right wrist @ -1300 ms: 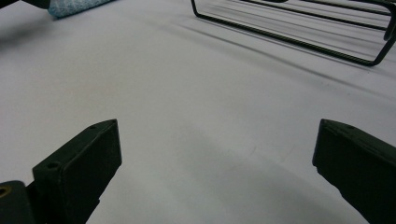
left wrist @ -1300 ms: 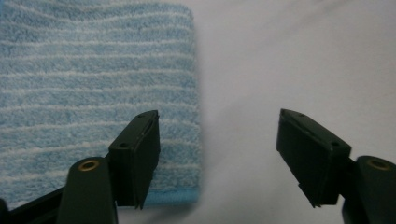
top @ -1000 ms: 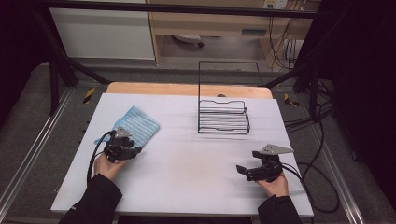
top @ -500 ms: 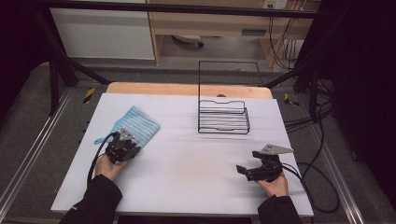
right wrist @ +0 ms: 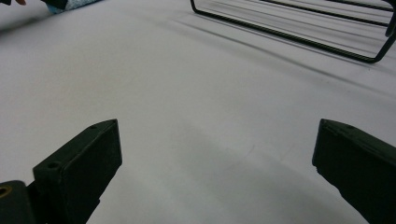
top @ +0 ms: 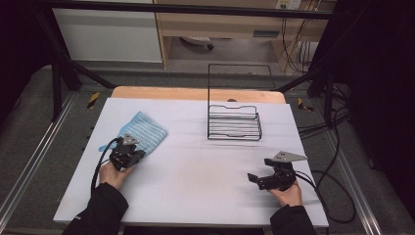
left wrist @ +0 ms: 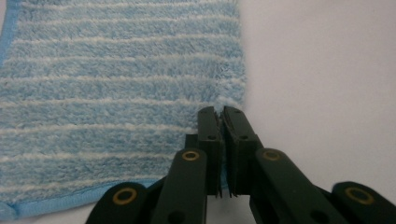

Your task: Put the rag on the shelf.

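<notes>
**Left tool pinching towel corner; rack lies to upper right**

Towel (top: 141,131): blue striped, flat on counter (top: 195,176), left-centre of high view. In left gripper view it covers the upper left of frame, stripes running across.

Left tool (left wrist: 221,114): jaws closed to a sliver on the towel's near right corner; cloth edge visible between them. Tool sits at the towel's lower edge, towel extending up and away from it.

Right tool (right wrist: 215,154): jaws wide apart, nothing held, resting over bare counter at lower right of high view, well apart from towel.

Wire rack (top: 234,122): upper centre, to right of towel.

Judgement: left hand is nearer and has the grip; any lift or drag toward the rack goes up-right across frame. Single-corner hold, so cloth prob. trails.
</notes>
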`<state>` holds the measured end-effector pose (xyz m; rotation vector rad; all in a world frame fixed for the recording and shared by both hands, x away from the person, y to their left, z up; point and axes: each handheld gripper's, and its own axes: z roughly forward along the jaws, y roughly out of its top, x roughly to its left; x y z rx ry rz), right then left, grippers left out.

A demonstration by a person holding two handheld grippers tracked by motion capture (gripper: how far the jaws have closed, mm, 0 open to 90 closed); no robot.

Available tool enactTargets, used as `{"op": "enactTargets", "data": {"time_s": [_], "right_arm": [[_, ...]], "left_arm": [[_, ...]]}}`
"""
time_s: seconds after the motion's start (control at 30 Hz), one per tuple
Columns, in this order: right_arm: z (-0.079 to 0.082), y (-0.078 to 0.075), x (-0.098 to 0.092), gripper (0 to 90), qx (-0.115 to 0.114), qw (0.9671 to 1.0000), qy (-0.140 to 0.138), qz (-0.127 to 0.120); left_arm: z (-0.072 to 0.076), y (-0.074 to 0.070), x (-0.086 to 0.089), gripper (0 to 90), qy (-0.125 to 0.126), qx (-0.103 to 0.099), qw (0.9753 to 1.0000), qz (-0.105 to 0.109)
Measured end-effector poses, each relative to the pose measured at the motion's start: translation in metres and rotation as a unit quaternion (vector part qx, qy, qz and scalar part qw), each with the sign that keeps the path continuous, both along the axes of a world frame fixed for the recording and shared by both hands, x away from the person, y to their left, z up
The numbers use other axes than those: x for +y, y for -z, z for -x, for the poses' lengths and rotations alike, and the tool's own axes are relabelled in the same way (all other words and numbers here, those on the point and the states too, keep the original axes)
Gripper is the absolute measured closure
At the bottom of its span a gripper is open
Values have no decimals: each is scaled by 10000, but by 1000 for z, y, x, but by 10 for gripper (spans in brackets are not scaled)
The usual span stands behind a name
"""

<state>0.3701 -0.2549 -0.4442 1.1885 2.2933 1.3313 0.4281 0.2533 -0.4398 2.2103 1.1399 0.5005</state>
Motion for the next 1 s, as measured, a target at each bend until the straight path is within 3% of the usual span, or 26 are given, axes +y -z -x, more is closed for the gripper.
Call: {"op": "enactTargets", "data": {"time_s": [0.33,0.5,0.63,0.8,1.0], "right_arm": [[0,0,0,19,8,10000,-4,-4],[0,0,0,20,11,10000,-9,-4],[0,0,0,20,14,10000,-13,1],[0,0,0,20,14,10000,-17,6],[1,0,0,20,16,10000,-15,12]], "left_arm": [[5,-10,1,870,62,-7,9996,268],[13,-14,-6,871,174,64,9988,442],[17,-14,-12,871,269,98,9986,449],[26,-15,-22,871,428,163,9970,619],[36,-17,-37,870,622,260,9934,924]]}}
